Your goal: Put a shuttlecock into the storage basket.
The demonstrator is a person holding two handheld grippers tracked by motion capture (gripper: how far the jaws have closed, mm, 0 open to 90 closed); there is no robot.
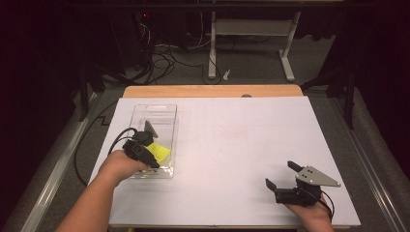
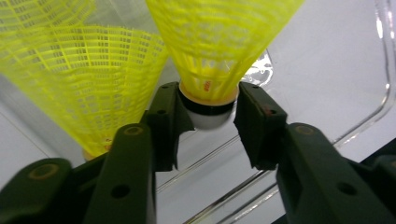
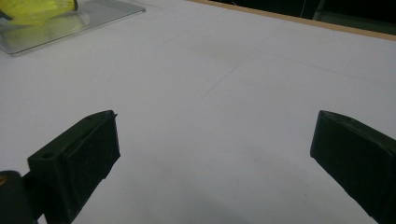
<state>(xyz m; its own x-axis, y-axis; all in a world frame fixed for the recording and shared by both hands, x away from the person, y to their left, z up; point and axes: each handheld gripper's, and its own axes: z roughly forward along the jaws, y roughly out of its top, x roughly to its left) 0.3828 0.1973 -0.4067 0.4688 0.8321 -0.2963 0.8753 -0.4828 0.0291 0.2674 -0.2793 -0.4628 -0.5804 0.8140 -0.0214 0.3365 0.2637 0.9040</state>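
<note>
At the frame's centre, the left tongs (image 2: 208,116) are closing narrowly around the white cork base of a featherlight yellow plastic-mesh shuttlecock (image 2: 210,56), sparing its crushable skirt, while the right tongs (image 3: 210,158) are gaping wide.

small red mark on the shuttlecock (image 2: 208,88), unreadable.

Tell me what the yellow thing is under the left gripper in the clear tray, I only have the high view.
Observer: It is a yellow shuttlecock. The left gripper has its jaws against both sides of the white cork.
Operator: Just the one in there?
Observer: No, a second shuttlecock lies right beside it in the clear tray.
Operator: Anything between the right gripper's jaws?
Observer: No. The right gripper is wide open, with bare white table between its jaws.
</note>
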